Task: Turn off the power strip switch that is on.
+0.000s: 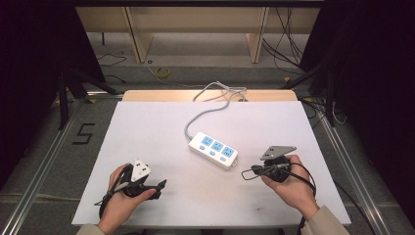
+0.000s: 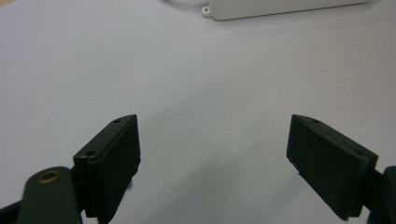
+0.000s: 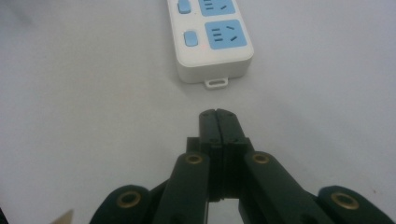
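So there's a white power strip (image 1: 214, 150) sitting roughly in the middle of the white desk (image 1: 147, 132), angled a bit, with three blue sockets on top and a small blue switch beside each one. Its grey-white cord (image 1: 198, 117) runs off toward the far edge of the desk and loops over it. The left gripper (image 1: 159, 188) is down near the front-left part of the desk, held in the person's left hand (image 1: 120, 196), and its jaws are spread wide apart with nothing between them; in the left gripper view you just see bare desk between the two black pads, with the side of the strip way up at the top edge. The right gripper (image 1: 244, 174) is on the other side, in the right hand (image 1: 291, 186), pointing at the near end of the strip, close to it but not touching. Its jaws are pressed flat together with nothing in them. In the right gripper view the strip's end socket, switch and little mounting tab (image 3: 216, 83) sit just ahead of the tips.
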{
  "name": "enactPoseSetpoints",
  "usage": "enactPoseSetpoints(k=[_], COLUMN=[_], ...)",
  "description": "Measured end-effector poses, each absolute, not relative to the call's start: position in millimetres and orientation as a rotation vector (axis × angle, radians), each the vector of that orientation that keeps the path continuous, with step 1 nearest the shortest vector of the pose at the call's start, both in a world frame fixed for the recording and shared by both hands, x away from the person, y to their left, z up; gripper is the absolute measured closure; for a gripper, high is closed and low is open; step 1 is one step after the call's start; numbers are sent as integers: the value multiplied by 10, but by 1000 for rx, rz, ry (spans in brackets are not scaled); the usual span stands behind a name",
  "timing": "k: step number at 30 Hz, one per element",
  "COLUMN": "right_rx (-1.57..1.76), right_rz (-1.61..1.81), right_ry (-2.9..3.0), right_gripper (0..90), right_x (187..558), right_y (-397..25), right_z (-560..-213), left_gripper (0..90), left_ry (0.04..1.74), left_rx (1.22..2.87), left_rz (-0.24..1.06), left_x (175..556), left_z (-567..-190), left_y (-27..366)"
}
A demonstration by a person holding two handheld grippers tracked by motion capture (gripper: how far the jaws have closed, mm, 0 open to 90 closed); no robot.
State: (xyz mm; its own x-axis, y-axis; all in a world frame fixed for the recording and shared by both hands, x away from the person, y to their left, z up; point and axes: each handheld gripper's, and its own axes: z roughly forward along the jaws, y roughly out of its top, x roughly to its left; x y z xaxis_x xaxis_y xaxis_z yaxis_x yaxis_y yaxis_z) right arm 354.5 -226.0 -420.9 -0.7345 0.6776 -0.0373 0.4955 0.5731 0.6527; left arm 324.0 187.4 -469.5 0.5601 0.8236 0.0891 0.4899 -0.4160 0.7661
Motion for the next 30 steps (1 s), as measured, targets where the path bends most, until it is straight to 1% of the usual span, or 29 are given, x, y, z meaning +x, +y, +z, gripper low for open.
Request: enactPoseSetpoints(k=[30], right_rx=[959], right_rz=[888], right_ry=[2538], right_gripper=[900], right_x=[3626], right_y=[-2145], right_z=[-4164], left_gripper=[175], left_ry=[1047], left_rx=[2082], left_rz=[611], left_x=[3239], left_z=[-4687], left_y=[1871])
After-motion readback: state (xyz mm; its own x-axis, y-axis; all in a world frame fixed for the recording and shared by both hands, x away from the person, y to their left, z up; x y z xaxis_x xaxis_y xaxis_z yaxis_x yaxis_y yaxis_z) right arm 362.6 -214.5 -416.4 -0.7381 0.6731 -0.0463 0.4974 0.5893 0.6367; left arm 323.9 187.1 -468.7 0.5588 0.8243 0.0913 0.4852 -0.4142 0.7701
